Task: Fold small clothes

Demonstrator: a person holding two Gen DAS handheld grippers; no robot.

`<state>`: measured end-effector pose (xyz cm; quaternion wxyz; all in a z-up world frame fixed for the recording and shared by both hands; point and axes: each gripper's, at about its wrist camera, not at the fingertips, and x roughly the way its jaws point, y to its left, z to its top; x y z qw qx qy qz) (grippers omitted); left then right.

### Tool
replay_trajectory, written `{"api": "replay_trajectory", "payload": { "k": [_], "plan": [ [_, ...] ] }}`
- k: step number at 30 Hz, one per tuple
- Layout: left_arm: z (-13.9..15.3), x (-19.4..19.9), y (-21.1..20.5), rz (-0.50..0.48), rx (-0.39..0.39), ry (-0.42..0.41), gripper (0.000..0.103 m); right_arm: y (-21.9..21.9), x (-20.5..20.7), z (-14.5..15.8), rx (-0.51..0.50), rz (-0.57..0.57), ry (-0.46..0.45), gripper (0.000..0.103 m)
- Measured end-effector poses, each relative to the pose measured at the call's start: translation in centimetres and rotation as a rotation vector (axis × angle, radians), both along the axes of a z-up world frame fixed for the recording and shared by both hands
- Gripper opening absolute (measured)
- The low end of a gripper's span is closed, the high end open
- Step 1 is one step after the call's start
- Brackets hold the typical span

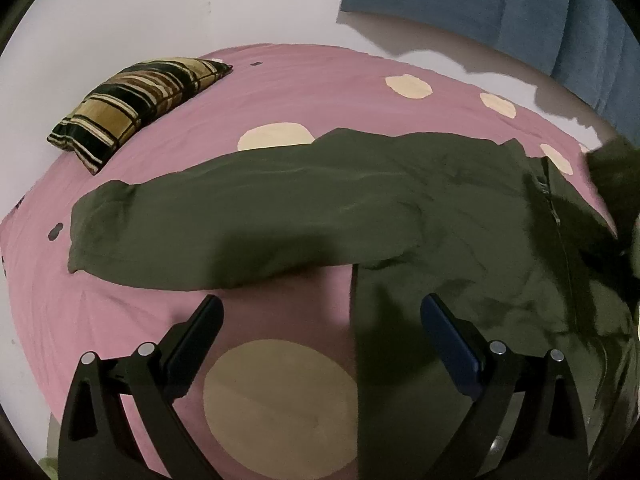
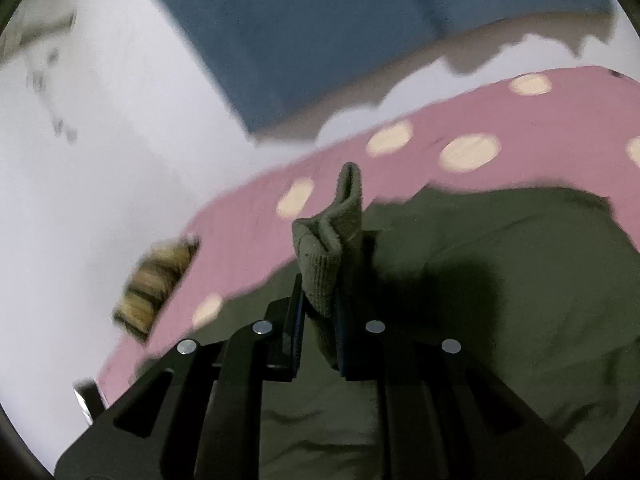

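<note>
- Olive green jacket (image 1: 400, 216): lies spread on the bed, its long sleeve (image 1: 224, 220) stretched toward the left of the left wrist view and its zipper (image 1: 554, 208) running down the right part; the fabric is creased and partly in shadow.
- Ribbed cuff (image 2: 326, 248): in the right wrist view a knitted, olive-coloured end of the garment stands up, bunched, between the fingers; the rest of the jacket fills the lower right of that view.
- Right gripper (image 2: 320, 320): fingers narrow, clamped on the ribbed cuff, raised above the jacket body.
- Left gripper (image 1: 322, 320): fingers wide apart, holding nothing; it hovers above the bed at the jacket's lower edge, the right-hand finger (image 1: 448, 340) over the dark fabric and the left-hand one over bare sheet.
- Bed sheet (image 1: 280, 92): pink with large cream dots, one dot (image 1: 280, 404) lying directly between the left fingers; it carries the jacket.
- Striped cushion (image 1: 132, 104): black, gold and cream, at the far left corner of the bed, well apart from the sleeve end; blurred in the right wrist view.
- Blue curtain (image 1: 480, 0): hangs against the white wall (image 1: 160, 8) beyond the bed.
</note>
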<state>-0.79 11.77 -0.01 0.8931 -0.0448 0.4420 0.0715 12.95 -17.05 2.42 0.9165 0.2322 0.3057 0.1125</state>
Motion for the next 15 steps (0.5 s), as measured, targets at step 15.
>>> {"api": "replay_trajectory", "payload": {
  "k": [15],
  "plan": [
    [-1.0,0.4,0.3,-0.01,-0.02,0.027,0.098,14.1,1.5,-6.6,-0.3,0.211,0.15,0.014]
  ]
}}
